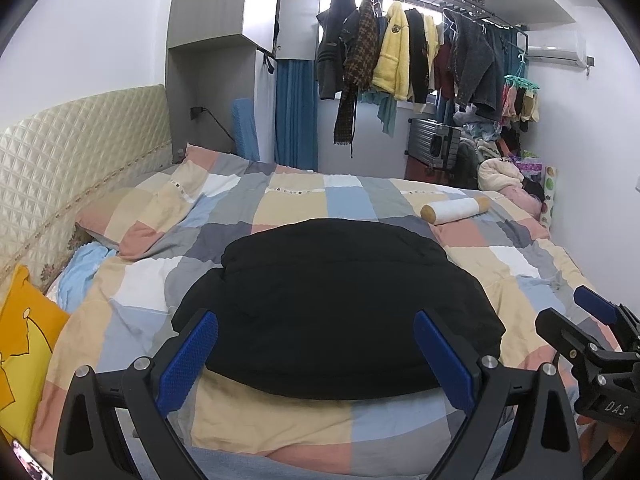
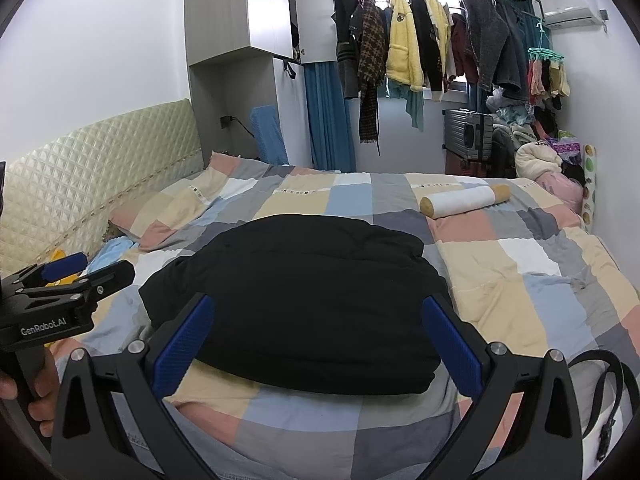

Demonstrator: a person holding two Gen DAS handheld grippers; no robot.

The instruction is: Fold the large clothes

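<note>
Patchwork cotton in pink, cream, blue, grey and white covers the bed (image 1: 360, 196), which fills most of both views and runs back to a quilted cream headboard (image 1: 60, 152) on the left. Behind the bed a rack of hanging clothes (image 1: 404, 48) crosses the window, with a yellow fleece jacket (image 2: 404, 48) among dark coats, and a grey suitcase (image 2: 468, 134) stands below it beside a heap of loose laundry. Near the middle of the bed lies the black garment (image 1: 340, 308), folded into a thick, rounded bundle resting flat on the cover, close to the near edge. A checked pillow (image 1: 160, 208) sits left of it, well apart, and a white roll with tan ends (image 1: 456, 209) lies beyond it to the right. The left gripper (image 1: 316, 360) hangs just in front of the bundle with its blue-padded jaws spread wide, gripping nothing. The right gripper (image 2: 318, 348) is likewise spread wide and empty, framing the bundle's near edge. A black strap (image 2: 604, 392) curls at the lower right of the right wrist view.
</note>
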